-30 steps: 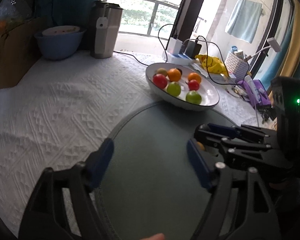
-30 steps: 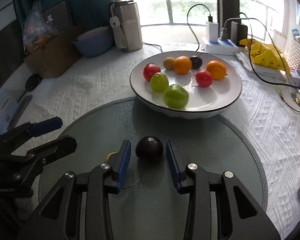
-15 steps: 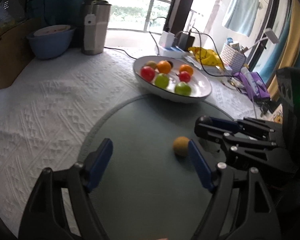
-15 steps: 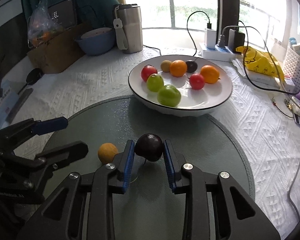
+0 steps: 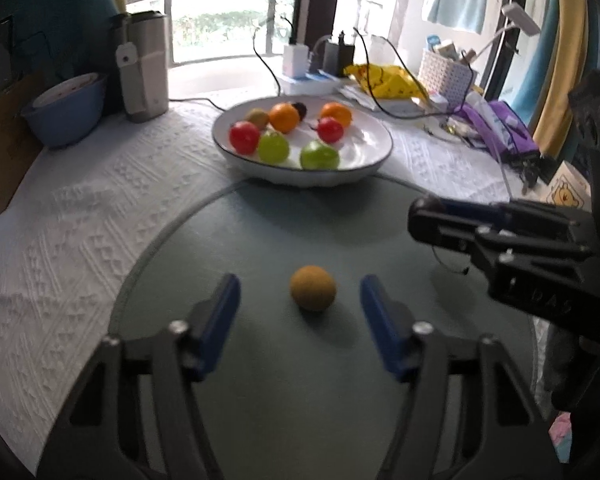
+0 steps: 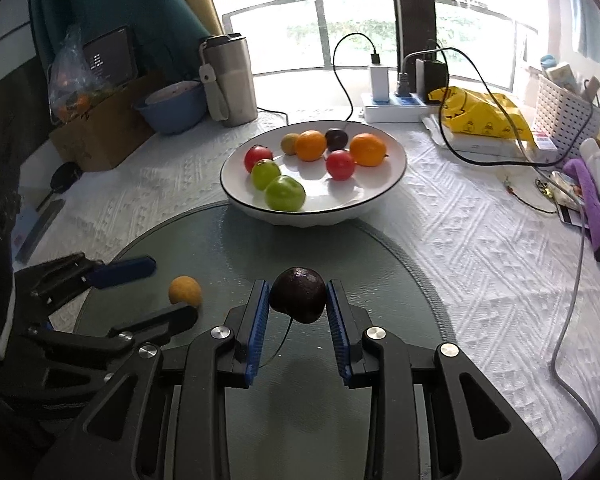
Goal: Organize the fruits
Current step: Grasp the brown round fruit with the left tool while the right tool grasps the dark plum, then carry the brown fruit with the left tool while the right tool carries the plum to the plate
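Comparing with a second ago: small round tan fruit (image 5: 312, 288) now centred between the blue pads of the left tool (image 5: 300, 300), where only the bare mat showed then; view swung toward the white black-rimmed bowl (image 5: 364, 168).
Left tool: jaws just been closing, narrower than before, pads clear of the tan fruit on both sides, released.
Right tool (image 6: 298, 300): a second ago flanking the dark purple round fruit (image 6: 299, 299) on the mat with gaps; now clenched on it, both blue pads pressed to its sides, fruit off the mat with its shadow below.
Tan fruit: resting on the grey-green round glass mat (image 6: 380, 264) on the table, left of the right tool.
Bowl: at the mat's far edge, holding red, green, orange, brown and dark fruits.
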